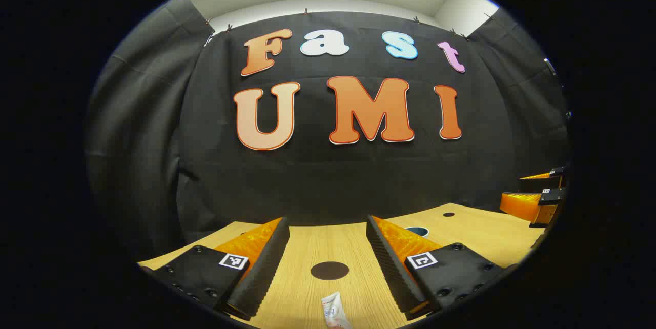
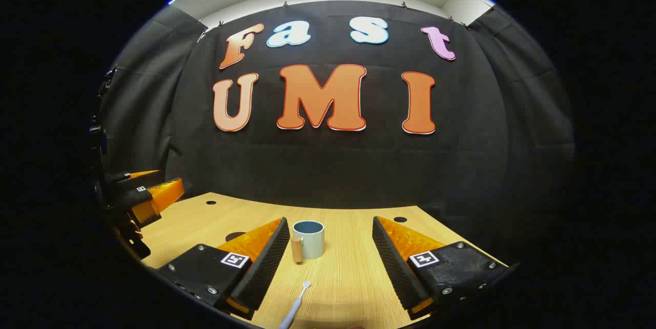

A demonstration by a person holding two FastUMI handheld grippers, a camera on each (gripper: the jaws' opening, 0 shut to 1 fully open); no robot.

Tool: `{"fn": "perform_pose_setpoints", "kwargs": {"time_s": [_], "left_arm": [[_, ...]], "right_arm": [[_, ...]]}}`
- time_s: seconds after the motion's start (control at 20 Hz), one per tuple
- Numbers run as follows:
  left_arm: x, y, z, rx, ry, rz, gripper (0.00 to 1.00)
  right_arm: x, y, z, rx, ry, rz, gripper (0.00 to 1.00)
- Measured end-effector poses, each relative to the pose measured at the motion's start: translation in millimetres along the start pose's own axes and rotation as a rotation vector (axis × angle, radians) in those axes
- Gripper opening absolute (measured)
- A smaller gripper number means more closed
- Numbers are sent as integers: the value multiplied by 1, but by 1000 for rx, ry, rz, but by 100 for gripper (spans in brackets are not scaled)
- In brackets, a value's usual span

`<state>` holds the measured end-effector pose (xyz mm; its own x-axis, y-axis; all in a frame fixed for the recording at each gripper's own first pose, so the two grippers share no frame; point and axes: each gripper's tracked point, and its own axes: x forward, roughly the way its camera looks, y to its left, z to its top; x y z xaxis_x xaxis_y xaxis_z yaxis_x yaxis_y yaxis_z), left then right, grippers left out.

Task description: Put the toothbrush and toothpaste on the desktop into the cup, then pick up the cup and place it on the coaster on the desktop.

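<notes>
1. Toothpaste tube [image 1: 335,312] lies flat on the wooden desktop [image 1: 476,237], at the near edge of the left gripper view, between the spread, empty fingers of the left gripper [image 1: 328,262].
2. Just beyond it sits a dark round coaster [image 1: 329,270].
3. In the right gripper view, the right gripper [image 2: 330,262] is likewise spread wide, gripping nothing.
4. A toothbrush [image 2: 296,307] lies between its fingers, head pointing away.
5. Farther off stands a pale cup [image 2: 309,239] with what looks like a wooden handle.
</notes>
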<state>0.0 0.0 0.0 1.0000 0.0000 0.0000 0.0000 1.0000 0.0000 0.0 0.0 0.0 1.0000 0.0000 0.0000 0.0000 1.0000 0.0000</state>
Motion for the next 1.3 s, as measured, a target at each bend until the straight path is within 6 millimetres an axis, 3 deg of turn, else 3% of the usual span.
{"fn": "perform_pose_setpoints", "kwargs": {"time_s": [0.75, 1.3], "left_arm": [[1, -1, 9, 31, -6, 1, 97], [18, 5, -31, 22, 233, -12, 97]], "right_arm": [[0, 11, 5, 2, 17, 29, 98], [7, 30, -36, 63, 313, 140, 98]]}}
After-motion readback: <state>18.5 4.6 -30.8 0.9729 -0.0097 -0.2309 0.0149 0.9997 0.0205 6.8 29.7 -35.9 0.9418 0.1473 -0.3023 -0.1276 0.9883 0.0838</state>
